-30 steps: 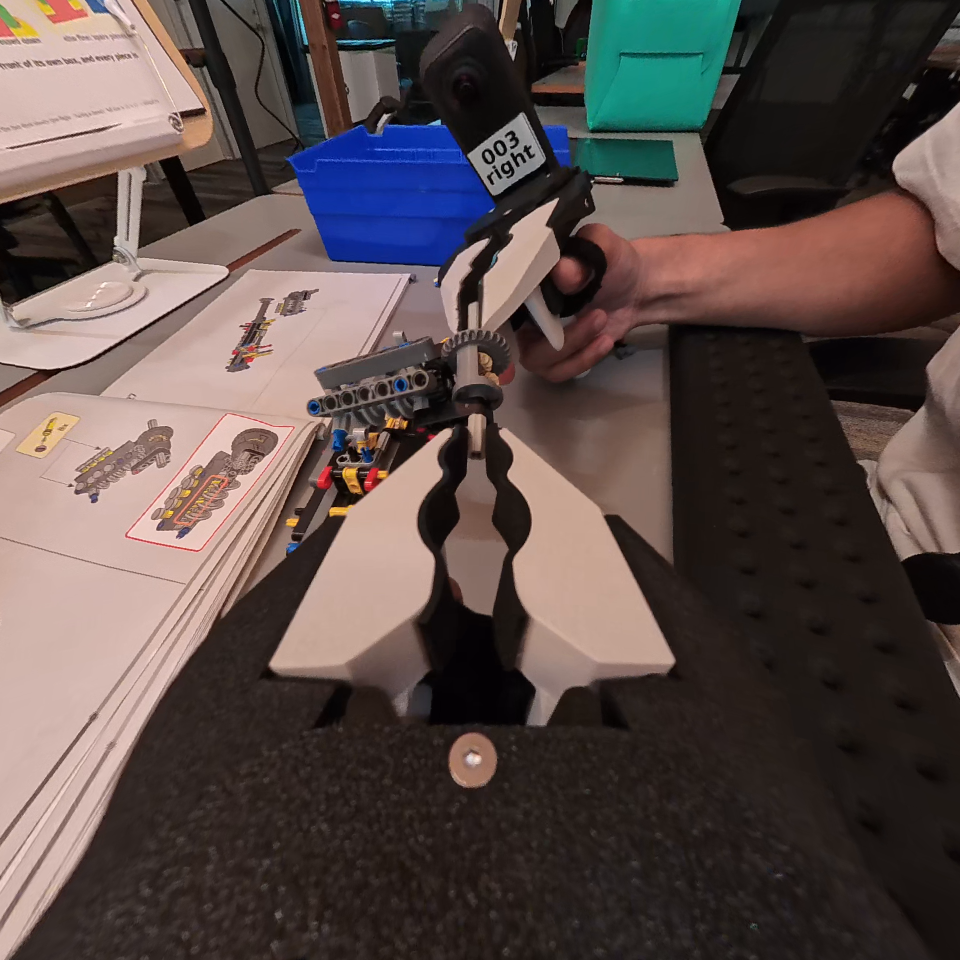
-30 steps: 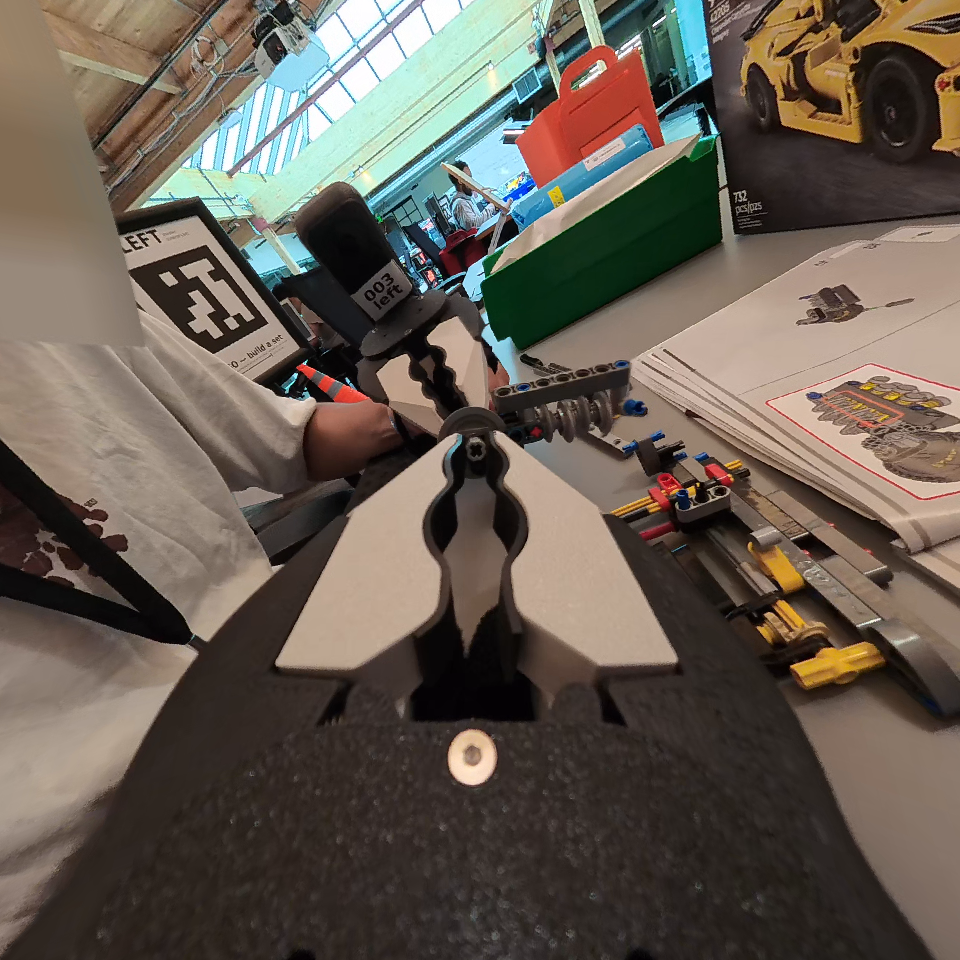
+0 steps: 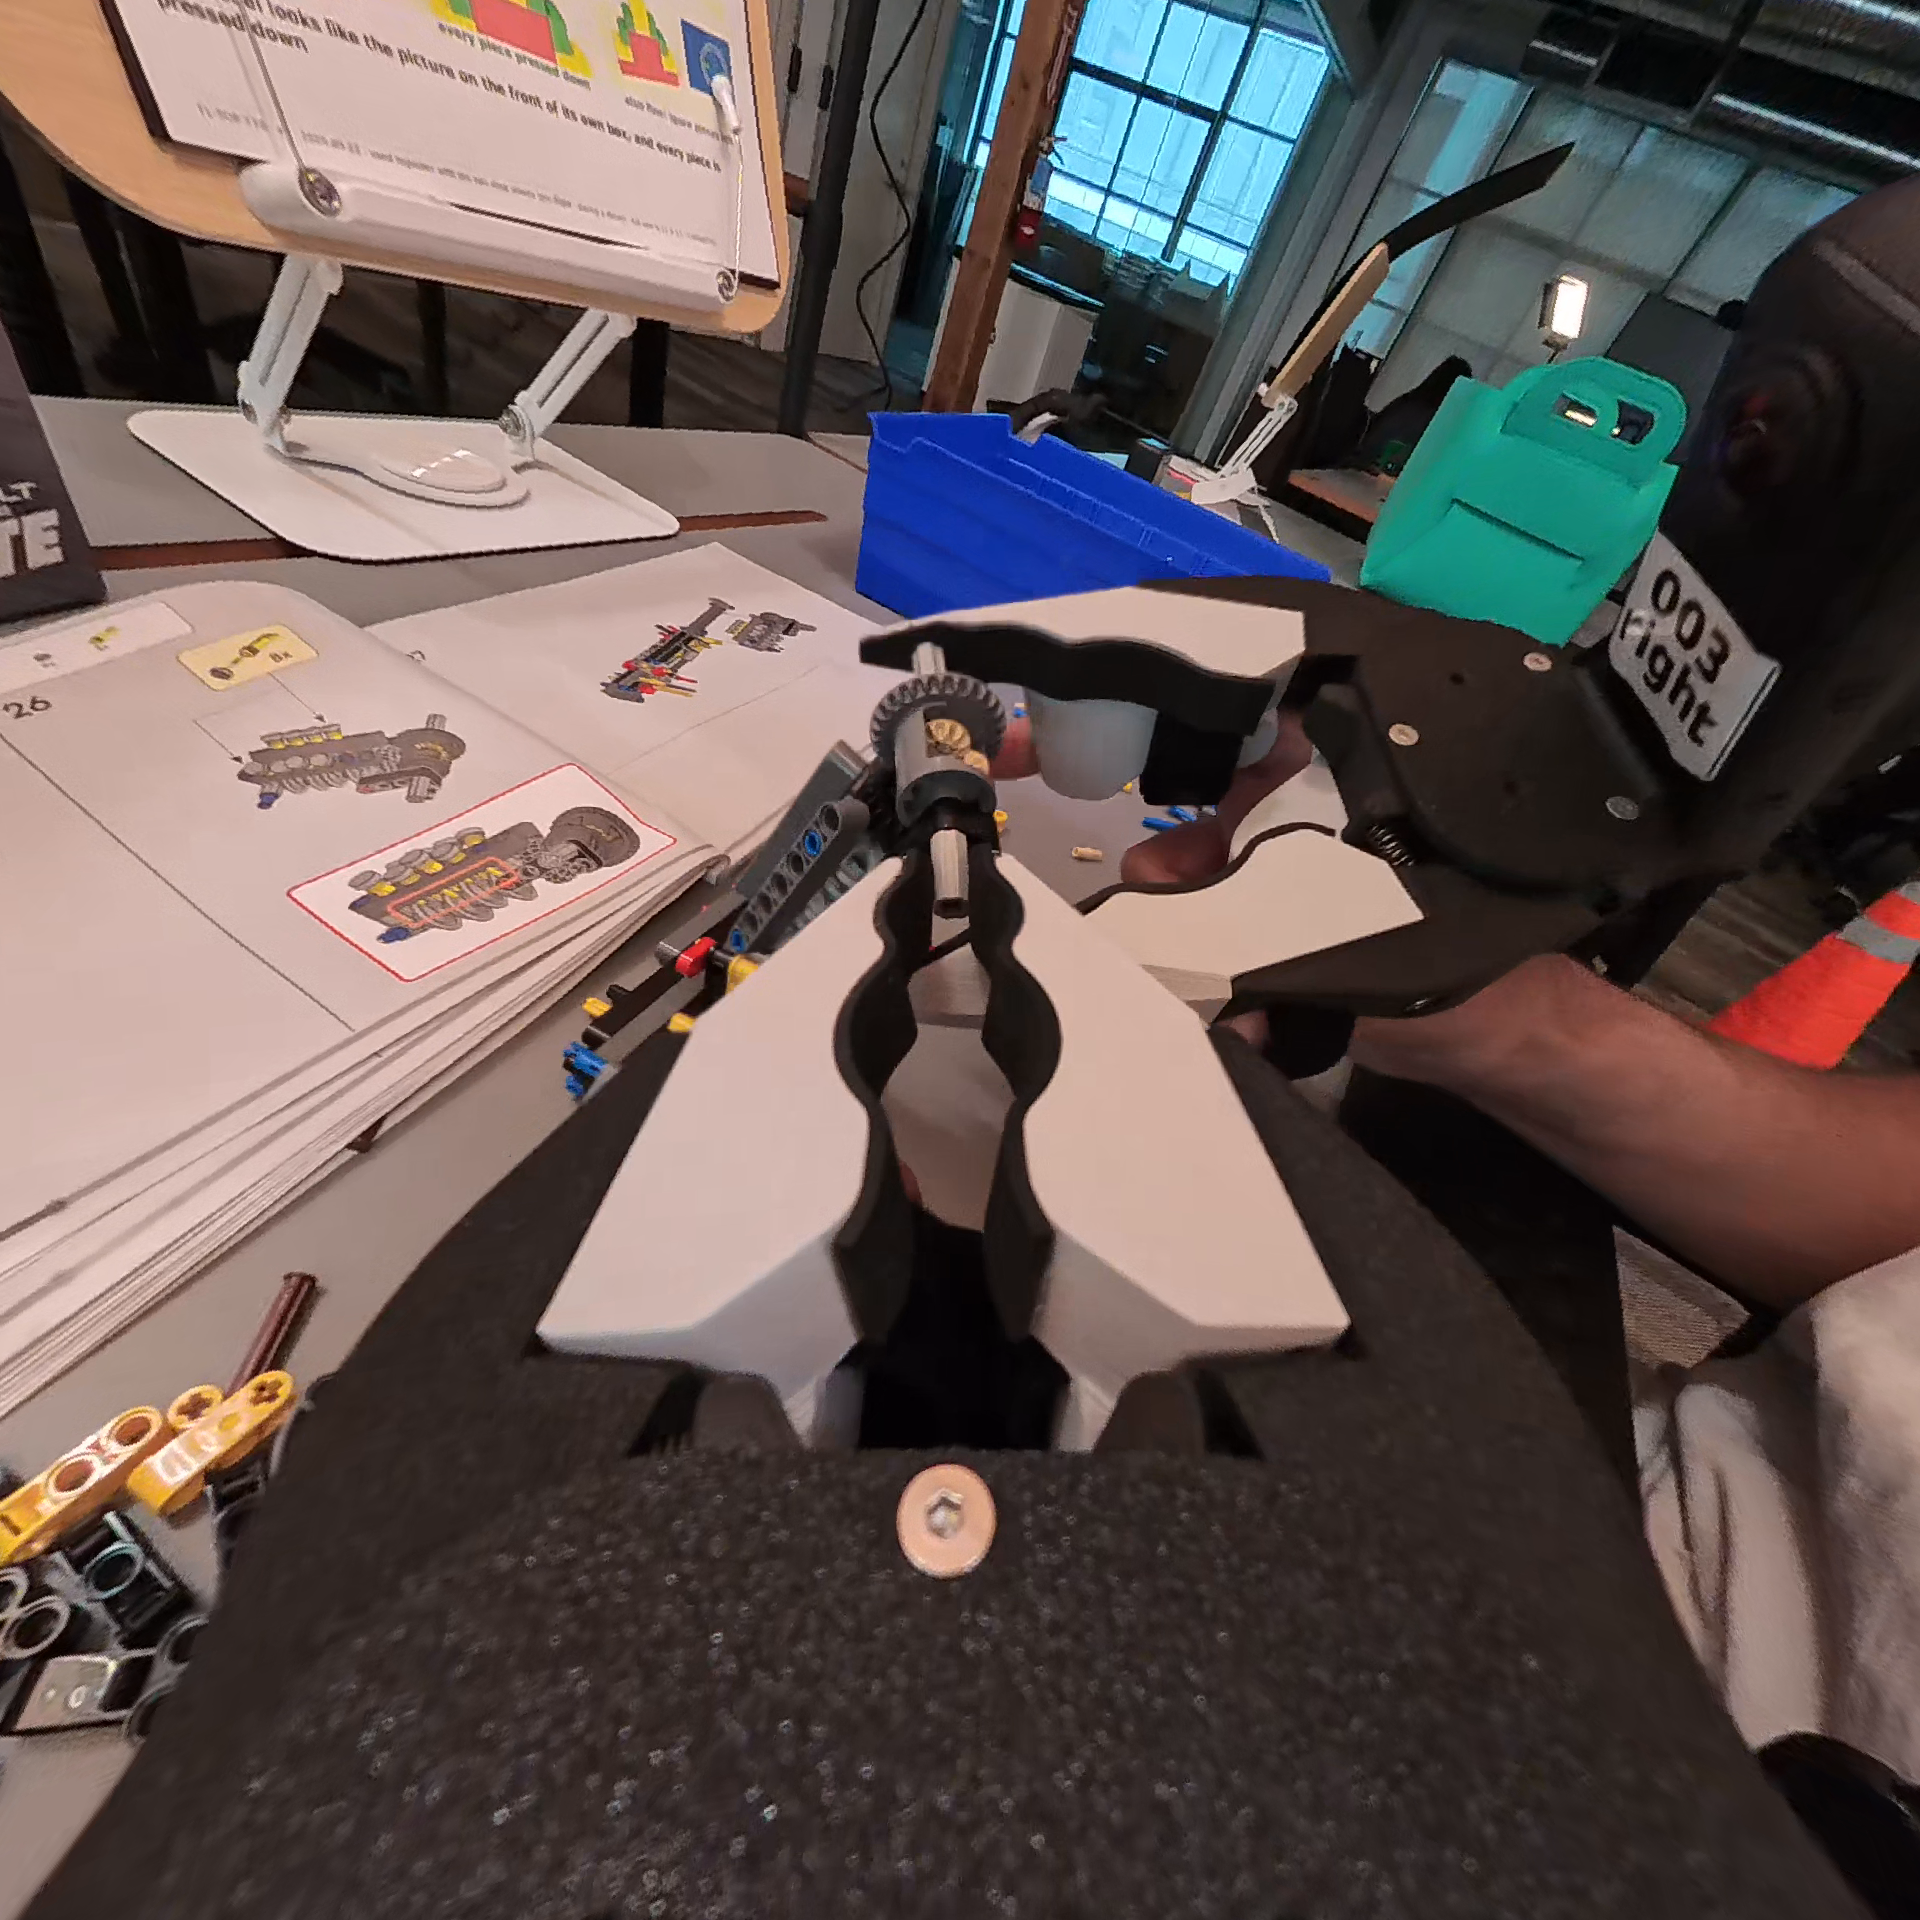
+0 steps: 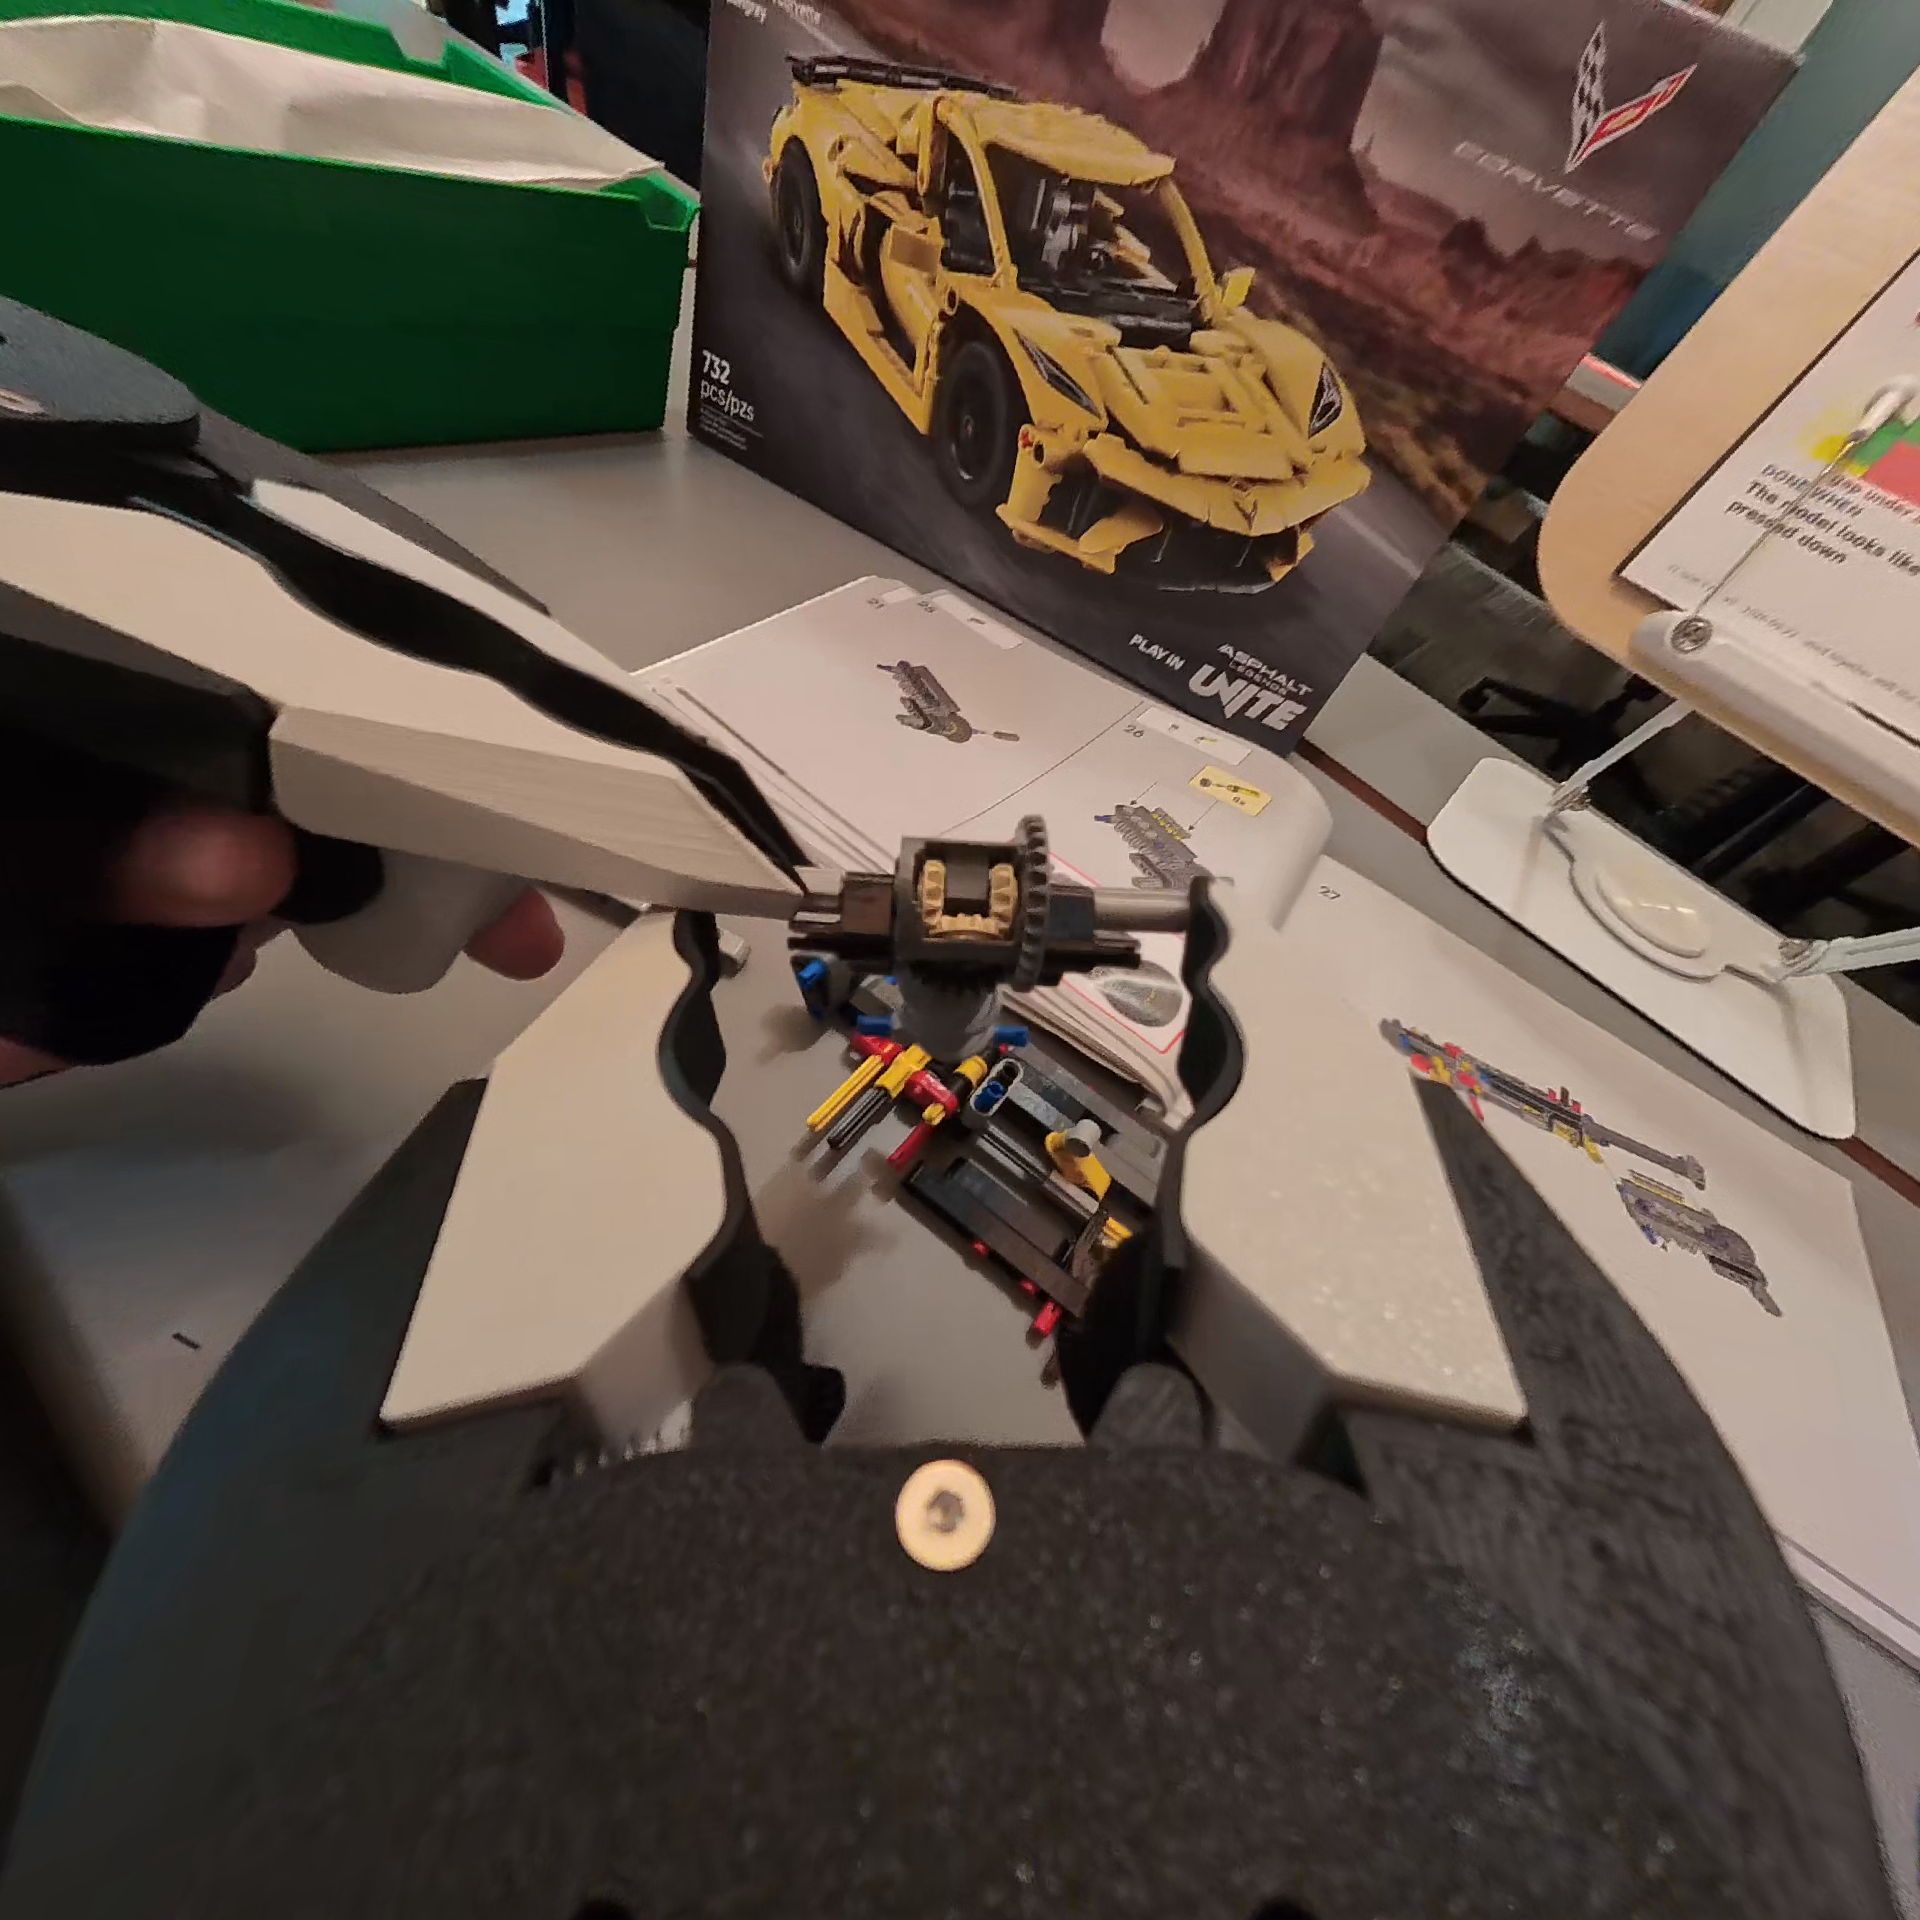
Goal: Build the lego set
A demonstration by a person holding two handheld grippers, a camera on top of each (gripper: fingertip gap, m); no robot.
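Surface: grey table (image 4: 582, 540) in an open workshop with tall paned windows (image 3: 1164, 135).

Held item: gear assembly (image 3: 935, 743), a dark toothed ring with tan gears inside on a grey axle, held up above the table. Your left gripper (image 3: 948, 894) has its fingers pressed together on the near end of the axle. Your right gripper (image 4: 951, 935) has its fingers spread wide, one on each side of the assembly; whether the right-hand tip touches the far axle end cannot be told.

Change from a second ago: your right gripper was clamped on the axle head-on and now stands open; it has swung from upright to level across the left wrist view. The assembly sits higher and closer to the left camera.

Around: open instruction booklet (image 3: 312, 831) left of the assembly; partly built chassis (image 4: 1029, 1174) on the table directly below it; blue bin (image 3: 1039, 520) and teal bag (image 3: 1517, 509) behind; green bin (image 4: 343, 291); car box (image 4: 1143, 343) upright; document stand (image 3: 416, 478); loose yellow and black pieces (image 3: 125, 1475) at the near left.
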